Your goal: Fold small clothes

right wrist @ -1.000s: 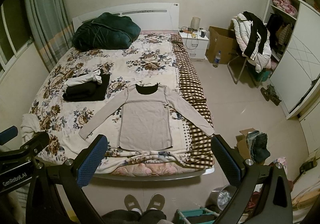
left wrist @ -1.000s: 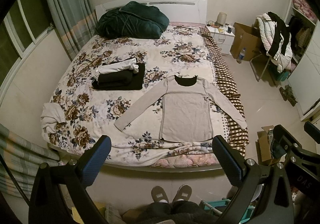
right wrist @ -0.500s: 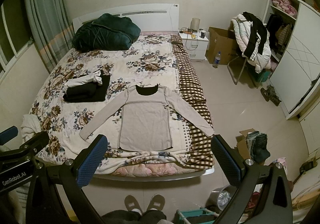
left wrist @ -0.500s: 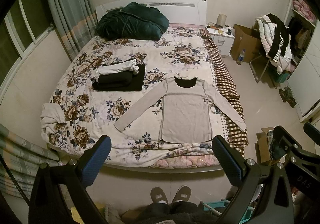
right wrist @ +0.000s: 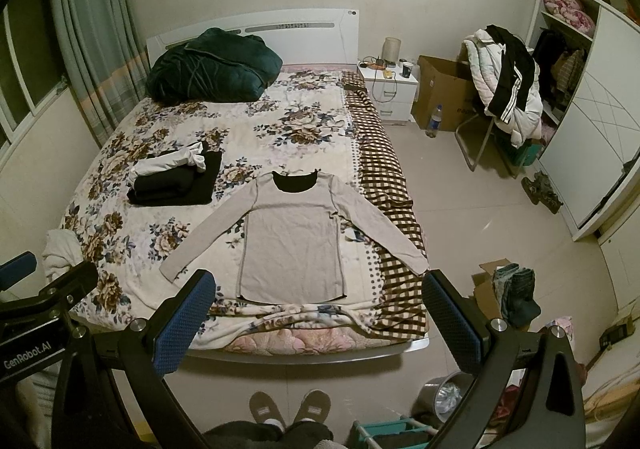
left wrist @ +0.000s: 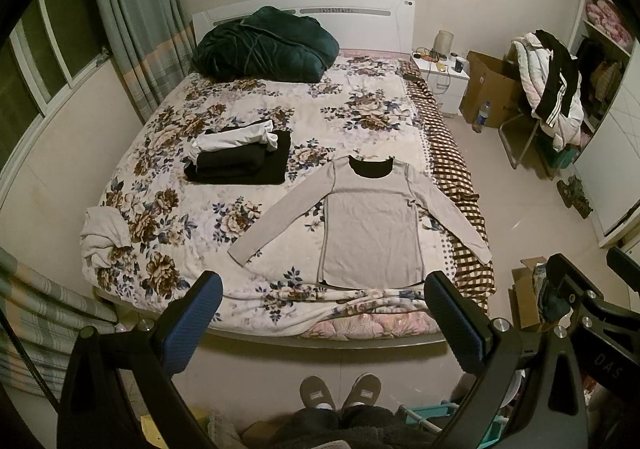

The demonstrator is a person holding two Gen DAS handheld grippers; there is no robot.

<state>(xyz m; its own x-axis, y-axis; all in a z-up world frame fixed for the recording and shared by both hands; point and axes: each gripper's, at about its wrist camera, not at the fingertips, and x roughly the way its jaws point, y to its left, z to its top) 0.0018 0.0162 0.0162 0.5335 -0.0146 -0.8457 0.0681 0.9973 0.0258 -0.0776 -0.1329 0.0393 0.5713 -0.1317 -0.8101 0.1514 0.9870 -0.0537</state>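
Note:
A beige long-sleeved top lies flat on the floral bedspread near the bed's foot, sleeves spread out, black inside at the collar; it also shows in the right wrist view. My left gripper is open and empty, held well back from the bed above the floor. My right gripper is open and empty, likewise short of the bed's foot. A stack of folded black and white clothes sits to the top's left. A crumpled white garment lies at the bed's left corner.
A dark green quilt is piled at the headboard. A white nightstand, a cardboard box and a chair with jackets stand right of the bed. A wardrobe fills the right wall. My slippers are at the bed's foot.
Both views have tilted slightly, so the bed sits a little lower in frame. The clothes have not moved and both grippers stay open.

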